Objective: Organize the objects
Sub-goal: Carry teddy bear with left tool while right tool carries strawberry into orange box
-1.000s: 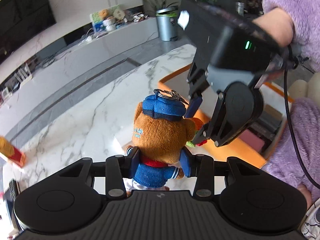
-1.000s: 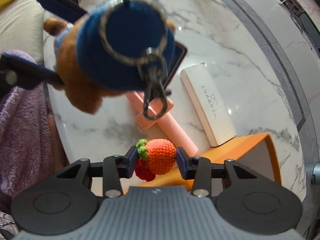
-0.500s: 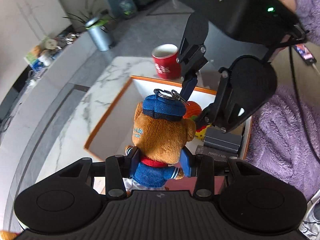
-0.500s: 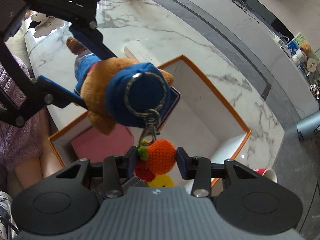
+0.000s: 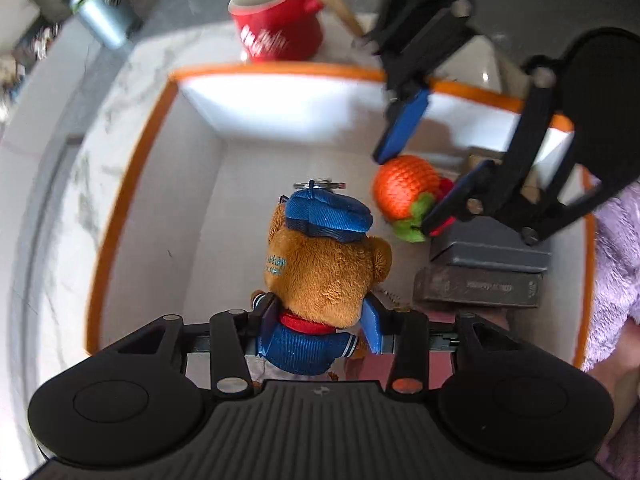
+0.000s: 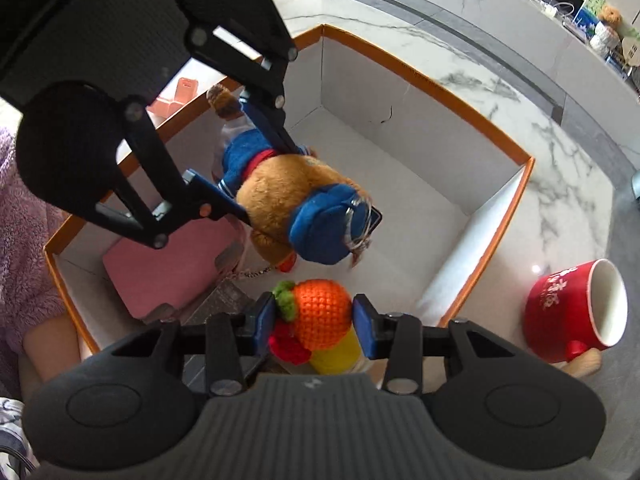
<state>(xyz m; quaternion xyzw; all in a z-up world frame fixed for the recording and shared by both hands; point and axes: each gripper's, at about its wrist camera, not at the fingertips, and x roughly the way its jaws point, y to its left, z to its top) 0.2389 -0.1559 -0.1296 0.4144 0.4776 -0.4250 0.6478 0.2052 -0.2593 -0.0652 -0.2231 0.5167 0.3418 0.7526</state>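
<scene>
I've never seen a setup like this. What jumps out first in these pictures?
A brown teddy bear in a blue cap and jacket, clamped in the left gripper above a white box with an orange rim. Beside it the right gripper holds a crocheted orange over the same box, near dark cases and a pink case inside. A red mug stands on the marble just outside.
</scene>
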